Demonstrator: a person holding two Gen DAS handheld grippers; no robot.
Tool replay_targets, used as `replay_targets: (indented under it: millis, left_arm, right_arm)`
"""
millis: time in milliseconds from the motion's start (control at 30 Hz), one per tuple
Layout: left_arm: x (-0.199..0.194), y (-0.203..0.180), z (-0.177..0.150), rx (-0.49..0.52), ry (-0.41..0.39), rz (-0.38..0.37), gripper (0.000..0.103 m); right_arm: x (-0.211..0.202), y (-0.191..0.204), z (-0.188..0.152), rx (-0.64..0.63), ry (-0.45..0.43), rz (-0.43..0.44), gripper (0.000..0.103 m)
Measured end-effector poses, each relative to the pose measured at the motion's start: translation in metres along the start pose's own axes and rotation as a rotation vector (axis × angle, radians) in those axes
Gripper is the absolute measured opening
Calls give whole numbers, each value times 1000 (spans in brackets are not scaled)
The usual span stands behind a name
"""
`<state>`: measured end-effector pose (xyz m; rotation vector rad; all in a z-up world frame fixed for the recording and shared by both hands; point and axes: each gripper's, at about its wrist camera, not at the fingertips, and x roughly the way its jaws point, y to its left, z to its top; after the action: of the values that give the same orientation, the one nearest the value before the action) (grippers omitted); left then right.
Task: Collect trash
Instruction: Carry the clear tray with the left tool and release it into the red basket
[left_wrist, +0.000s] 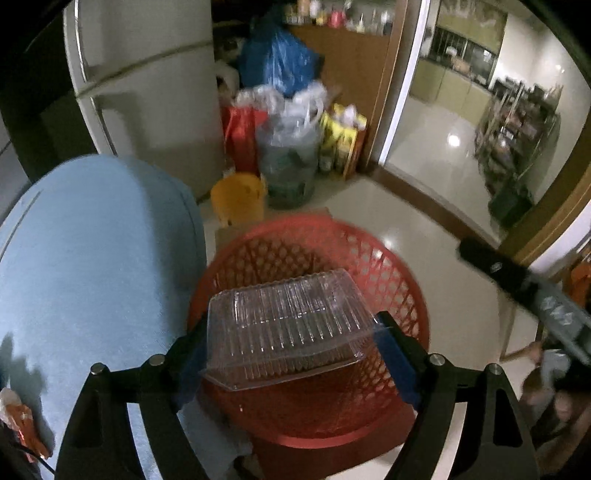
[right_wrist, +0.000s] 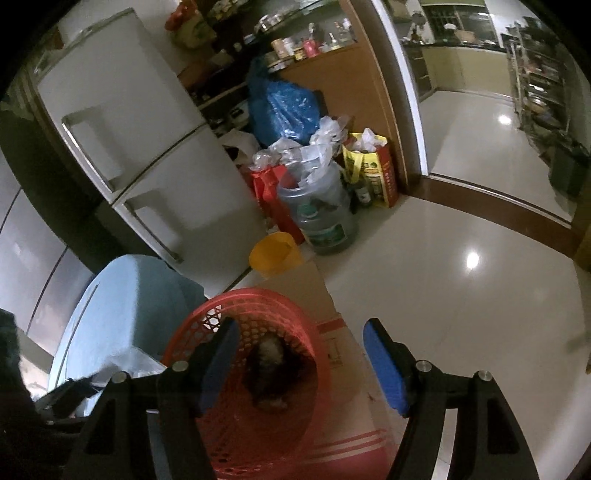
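Left wrist view shows the left gripper (left_wrist: 291, 350) grasping a clear plastic box (left_wrist: 288, 328) between its blue fingers (left_wrist: 397, 363), right above the red basket (left_wrist: 388, 266). The box is wide, so the fingers stand far apart, and each pad seems to touch one side of it. The basket stands on the floor, just beside a blue cushion (left_wrist: 92, 258).

Right wrist view shows the right gripper (right_wrist: 301, 363) released, with nothing between its fingers (right_wrist: 384, 365). It hangs over the same basket, where some dark trash (right_wrist: 271, 373) already lies at the bottom.

To do this step well, I think the box must come lower and over the middle of the basket before the fingers let go, because a light box can bounce off the rim. The right gripper should stay out of the way.
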<state>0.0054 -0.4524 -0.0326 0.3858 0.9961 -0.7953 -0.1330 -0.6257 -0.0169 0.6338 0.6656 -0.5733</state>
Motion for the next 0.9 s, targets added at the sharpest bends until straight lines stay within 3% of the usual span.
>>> replay_targets:
  millis: [200,300,400,533,633,900]
  left_arm:
    - [-5,10,-4,-41,7,-24,86]
    - [-11,15,-4,-76,-6,-75,95]
    - [-12,17,-4,-97,0,-133,95]
    - [-19,20,-4,-98,-21,-125,95]
    - [-38,29,-9,-96,-79,-123,95]
    - [-88,76,-50,-144,-178,-14,95]
  right_arm:
    - [-1,2,-4,-2,17,0,73]
    - [-4,7,-5,-8,15,9,73]
    - [-9,13,-6,-16,6,17,73]
    - [-16,18,-6,-34,-10,17,73]
    - [-16,21,-7,-39,-4,17,73]
    - [-9,45,-20,-77,33,52,73]
